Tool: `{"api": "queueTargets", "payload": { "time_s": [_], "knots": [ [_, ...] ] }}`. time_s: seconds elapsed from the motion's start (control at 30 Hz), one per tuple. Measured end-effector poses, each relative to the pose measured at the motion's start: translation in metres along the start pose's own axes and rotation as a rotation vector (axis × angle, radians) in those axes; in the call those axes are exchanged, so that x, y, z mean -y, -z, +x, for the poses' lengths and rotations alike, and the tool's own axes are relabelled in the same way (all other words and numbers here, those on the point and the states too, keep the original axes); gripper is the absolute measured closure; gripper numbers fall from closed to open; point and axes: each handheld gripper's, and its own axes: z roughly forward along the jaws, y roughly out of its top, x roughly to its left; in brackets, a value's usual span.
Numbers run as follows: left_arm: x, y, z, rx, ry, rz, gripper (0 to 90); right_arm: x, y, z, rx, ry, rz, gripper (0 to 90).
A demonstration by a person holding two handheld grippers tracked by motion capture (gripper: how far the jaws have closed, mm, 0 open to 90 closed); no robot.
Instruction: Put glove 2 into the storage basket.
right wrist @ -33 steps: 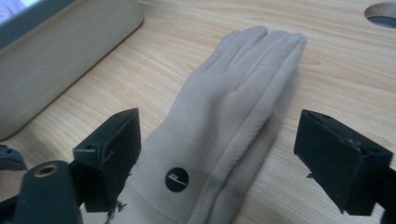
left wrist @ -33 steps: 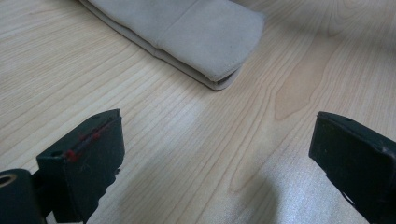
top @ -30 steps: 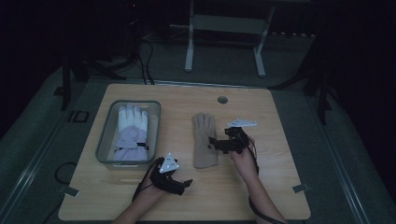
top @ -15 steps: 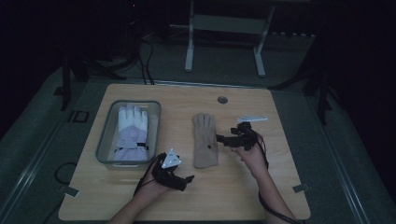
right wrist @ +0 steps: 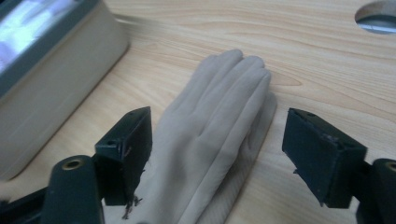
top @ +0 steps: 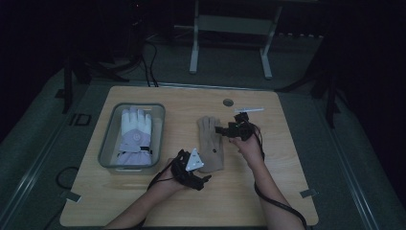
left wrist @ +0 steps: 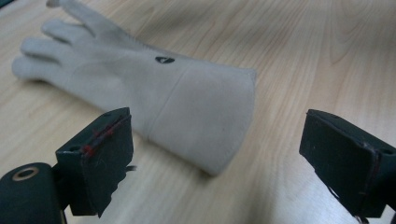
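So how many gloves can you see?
2. A tan glove lies flat on the table, between the two tongs. A white and lilac glove lies in the grey bin at the left. Another could hide under it.

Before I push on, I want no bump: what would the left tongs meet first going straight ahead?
Most likely the beige glove: its cuff end lies flat on the table straight ahead of the left tongs, between the open jaws, which have just been closing a little. Depth is hard to judge.
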Motion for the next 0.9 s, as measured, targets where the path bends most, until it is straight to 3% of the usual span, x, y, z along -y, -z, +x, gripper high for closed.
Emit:
{"api": "queueTargets", "payload": {
  "time_s": [0.07,0.27,0.37,0.47,0.67,0.83,0.87,0.9],
  "knots": [
    [-0.004,-0.007,0.0,0.002,-0.033,0.022,12.6,-0.003,-0.006,-0.002,-0.002,-0.014,0.01,27.3],
    [-0.015,-0.026,-0.003,0.027,-0.073,0.068,13.4,-0.01,-0.032,-0.01,0.045,-0.043,0.075,27.5],
    [-0.017,-0.033,-0.003,0.043,-0.083,0.088,13.4,-0.009,-0.043,-0.013,0.039,-0.065,0.1,27.1],
    [-0.015,-0.043,-0.002,0.04,-0.117,0.14,16.6,-0.004,-0.056,-0.012,0.025,-0.075,0.134,25.3],
    [-0.01,-0.044,0.004,0.042,-0.076,0.116,33.3,0.001,-0.068,-0.01,0.033,-0.067,0.167,26.7],
    [-0.009,-0.044,0.008,0.053,-0.054,0.117,46.5,0.0,-0.068,-0.01,0.011,-0.051,0.183,46.6],
    [-0.009,-0.044,0.008,0.053,-0.054,0.117,51.2,0.0,-0.068,-0.01,0.011,-0.051,0.183,46.6],
    [-0.009,-0.044,0.008,0.039,-0.052,0.116,56.4,0.0,-0.068,-0.01,-0.007,-0.068,0.19,52.3]
  ]
}}
